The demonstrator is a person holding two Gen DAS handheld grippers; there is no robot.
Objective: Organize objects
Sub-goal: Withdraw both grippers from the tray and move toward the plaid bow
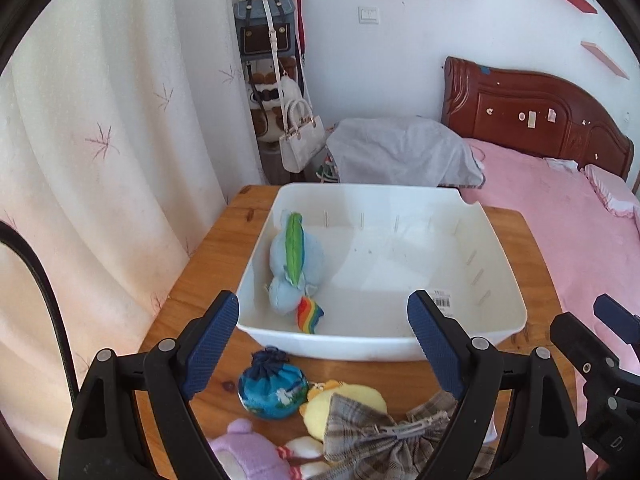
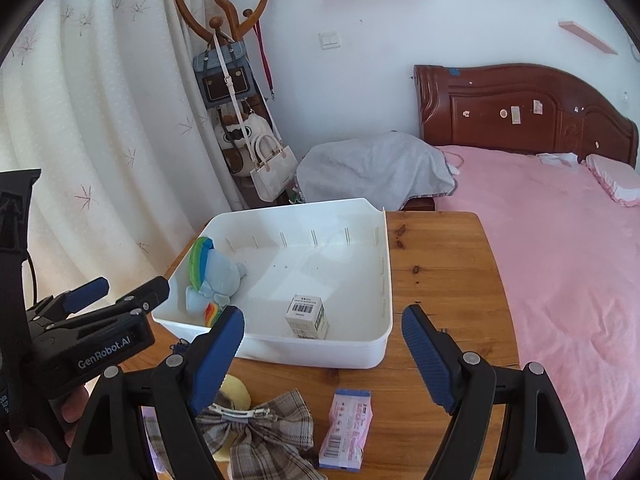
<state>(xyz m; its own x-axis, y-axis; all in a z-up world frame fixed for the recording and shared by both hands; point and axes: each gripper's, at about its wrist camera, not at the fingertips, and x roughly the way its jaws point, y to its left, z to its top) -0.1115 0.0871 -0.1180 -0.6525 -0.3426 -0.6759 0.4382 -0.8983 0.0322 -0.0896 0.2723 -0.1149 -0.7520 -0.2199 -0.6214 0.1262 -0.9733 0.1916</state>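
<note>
Left wrist view first: the left gripper [image 1: 324, 344] hangs over the near edge of the wooden table [image 1: 208, 264], its blue pads wide apart with nothing between them. Beyond the fingertips, toward twelve o'clock, sits a white plastic bin [image 1: 500, 264]; a blue plush toy [image 1: 292, 264] with a green stripe and rainbow tail lies against its wall at about ten o'clock. Below the jaws on the tabletop lie a blue drawstring pouch [image 1: 272, 392], a yellow plush [image 1: 348, 400], a plaid bow hair clip [image 1: 384, 436] and a purple plush [image 1: 248, 452] at seven o'clock. Part of the right gripper [image 1: 600, 344] shows at four o'clock. Right wrist view: the right gripper [image 2: 324, 344] also stands with its jaws spread and empty. The bin [image 2: 376, 280] lies ahead, holding the blue plush [image 2: 212, 276] at its left and a small white box [image 2: 307, 317] with a barcode near the front wall. On the table at six o'clock lie the bow [image 2: 260, 432] and a pink packet [image 2: 347, 428]. A pink bed [image 2: 560, 260] fills the three o'clock side.
</note>
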